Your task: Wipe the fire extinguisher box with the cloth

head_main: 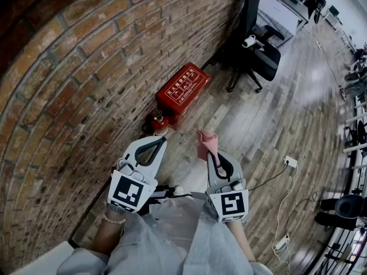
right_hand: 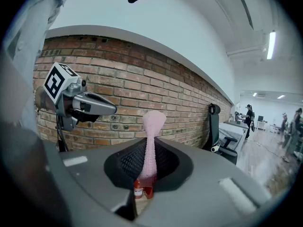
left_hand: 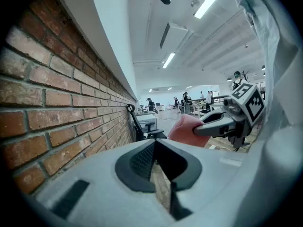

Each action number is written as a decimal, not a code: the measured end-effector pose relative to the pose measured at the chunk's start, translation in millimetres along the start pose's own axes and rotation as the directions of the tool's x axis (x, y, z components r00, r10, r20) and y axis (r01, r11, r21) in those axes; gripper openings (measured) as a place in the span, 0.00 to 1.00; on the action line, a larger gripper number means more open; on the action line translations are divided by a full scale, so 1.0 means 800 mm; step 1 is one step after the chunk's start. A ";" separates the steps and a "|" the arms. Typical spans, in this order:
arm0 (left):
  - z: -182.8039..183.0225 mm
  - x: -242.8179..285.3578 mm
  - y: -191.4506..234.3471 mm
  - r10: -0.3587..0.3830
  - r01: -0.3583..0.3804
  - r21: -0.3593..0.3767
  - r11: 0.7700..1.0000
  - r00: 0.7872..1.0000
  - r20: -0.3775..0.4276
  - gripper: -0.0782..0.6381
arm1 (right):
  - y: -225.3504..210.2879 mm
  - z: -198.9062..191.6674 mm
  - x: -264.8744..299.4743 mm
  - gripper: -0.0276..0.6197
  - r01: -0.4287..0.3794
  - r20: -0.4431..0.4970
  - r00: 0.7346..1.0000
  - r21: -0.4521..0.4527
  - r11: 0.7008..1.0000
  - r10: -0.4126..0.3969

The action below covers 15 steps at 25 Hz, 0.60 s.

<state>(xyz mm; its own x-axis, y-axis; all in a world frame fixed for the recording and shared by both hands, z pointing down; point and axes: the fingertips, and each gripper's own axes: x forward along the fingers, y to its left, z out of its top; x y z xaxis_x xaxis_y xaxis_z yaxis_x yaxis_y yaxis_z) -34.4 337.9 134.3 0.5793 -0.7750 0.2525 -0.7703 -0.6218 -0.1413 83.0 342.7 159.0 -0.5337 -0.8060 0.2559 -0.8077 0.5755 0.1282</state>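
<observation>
The red fire extinguisher box (head_main: pixel 182 90) lies on the wood floor against the brick wall, ahead of both grippers. A small red extinguisher (head_main: pixel 159 122) stands by its near end and shows through the right jaws as a red extinguisher (right_hand: pixel 141 189). My right gripper (head_main: pixel 216 155) is shut on a pink cloth (head_main: pixel 207 143), which sticks up past the tips as a narrow pink cloth (right_hand: pixel 152 126). My left gripper (head_main: pixel 163 139) is held beside it, nearer the wall, shut with nothing in it. From the left gripper view the right gripper (left_hand: pixel 222 123) and the cloth (left_hand: pixel 188 129) are at the right.
The brick wall (head_main: pixel 69 85) runs along the left. A black office chair (head_main: pixel 255 50) stands beyond the box. A white power strip (head_main: pixel 291 162) and cables lie on the floor at the right. Desks and people are far off.
</observation>
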 end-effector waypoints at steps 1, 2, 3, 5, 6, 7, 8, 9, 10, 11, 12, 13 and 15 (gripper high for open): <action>0.001 0.001 0.000 0.001 -0.001 0.001 1.000 1.000 -0.001 0.11 | -0.001 0.001 0.000 0.08 0.000 0.001 1.000 0.000 1.000 0.000; 0.002 0.001 0.000 0.003 -0.003 0.001 1.000 1.000 -0.001 0.11 | -0.002 0.001 0.000 0.08 -0.001 0.001 1.000 0.000 1.000 0.001; 0.003 0.002 0.000 0.004 -0.004 0.000 1.000 1.000 0.002 0.11 | -0.003 0.001 0.000 0.09 -0.002 0.002 1.000 -0.001 1.000 0.002; 0.004 0.003 0.001 0.007 -0.007 -0.006 1.000 1.000 0.011 0.11 | -0.003 0.002 0.001 0.08 -0.004 0.001 1.000 -0.004 1.000 0.004; 0.005 0.003 0.001 0.008 -0.008 -0.009 1.000 1.000 0.014 0.11 | -0.003 0.002 0.001 0.09 -0.005 0.000 1.000 -0.006 1.000 0.005; 0.005 0.002 0.001 0.009 -0.009 -0.012 1.000 1.000 0.017 0.11 | -0.003 0.002 0.002 0.08 -0.006 -0.002 1.000 -0.006 1.000 0.006; 0.004 0.002 0.002 0.010 -0.010 -0.013 1.000 1.000 0.016 0.11 | -0.002 0.002 0.002 0.09 -0.007 -0.004 1.000 -0.004 1.000 0.007; 0.004 0.002 0.002 0.010 -0.010 -0.014 1.000 1.000 0.014 0.11 | -0.002 0.002 0.003 0.09 -0.007 -0.004 1.000 -0.001 1.000 0.007; 0.003 0.002 0.003 0.010 -0.010 -0.014 1.000 1.000 0.012 0.11 | -0.002 0.003 0.003 0.09 -0.007 -0.002 1.000 0.002 1.000 0.007; 0.002 0.001 0.004 0.009 -0.009 -0.014 1.000 1.000 0.010 0.11 | -0.001 0.004 0.004 0.09 -0.009 -0.001 1.000 0.004 1.000 0.009; 0.001 0.001 0.004 0.008 -0.008 -0.012 1.000 1.000 0.008 0.11 | 0.000 0.004 0.004 0.09 -0.010 0.000 1.000 0.006 1.000 0.010; 0.000 0.001 0.004 0.006 -0.006 -0.010 1.000 1.000 0.004 0.11 | 0.001 0.004 0.004 0.09 -0.012 0.000 1.000 0.007 1.000 0.012; -0.001 0.000 0.004 0.003 -0.003 -0.009 1.000 1.000 0.002 0.11 | 0.002 0.003 0.003 0.09 -0.009 -0.004 1.000 0.010 1.000 0.009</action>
<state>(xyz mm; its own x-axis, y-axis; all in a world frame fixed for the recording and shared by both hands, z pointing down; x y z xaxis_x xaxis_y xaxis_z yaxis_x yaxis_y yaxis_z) -37.3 336.2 134.5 0.5773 -0.7773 0.2503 -0.7747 -0.6182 -0.1332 80.2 341.5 157.3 -0.5400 -0.8002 0.2609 -0.8052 0.5814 0.1164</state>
